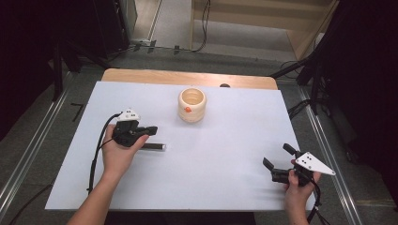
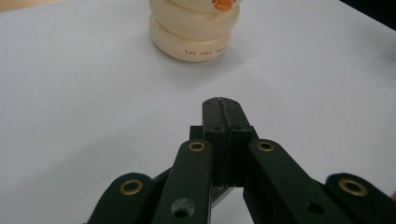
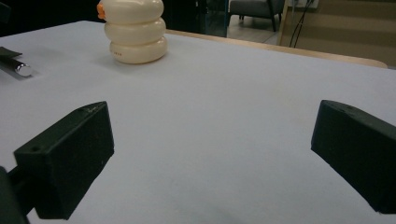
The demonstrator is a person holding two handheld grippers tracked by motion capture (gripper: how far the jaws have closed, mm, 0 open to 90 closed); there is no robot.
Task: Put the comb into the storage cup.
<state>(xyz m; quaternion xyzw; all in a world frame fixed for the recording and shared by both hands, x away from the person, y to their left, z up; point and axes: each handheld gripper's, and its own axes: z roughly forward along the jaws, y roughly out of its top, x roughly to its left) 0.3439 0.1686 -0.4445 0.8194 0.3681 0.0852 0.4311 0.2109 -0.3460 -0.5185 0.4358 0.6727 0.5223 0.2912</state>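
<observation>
The left tool (image 1: 151,129) sits left of centre in the high view, its jaws pressed together with nothing between them; its own view shows the two matte black pads meeting flush. Just below its tip lies a slim dark rod with a shiny metal end (image 1: 155,146), touching the bench (image 1: 225,154), which wears a smooth, pale sheet over a wooden top. The right tool (image 1: 277,159), lower right in that view, stands with its jaws wide apart and holds nothing.

The cream cup (image 1: 192,105), upper centre, is glossy, ribbed in three stacked rings, with a small orange knob. The high view shows its hollow mouth; the left gripper view alone shows small lettering along the base ring (image 2: 205,52).
</observation>
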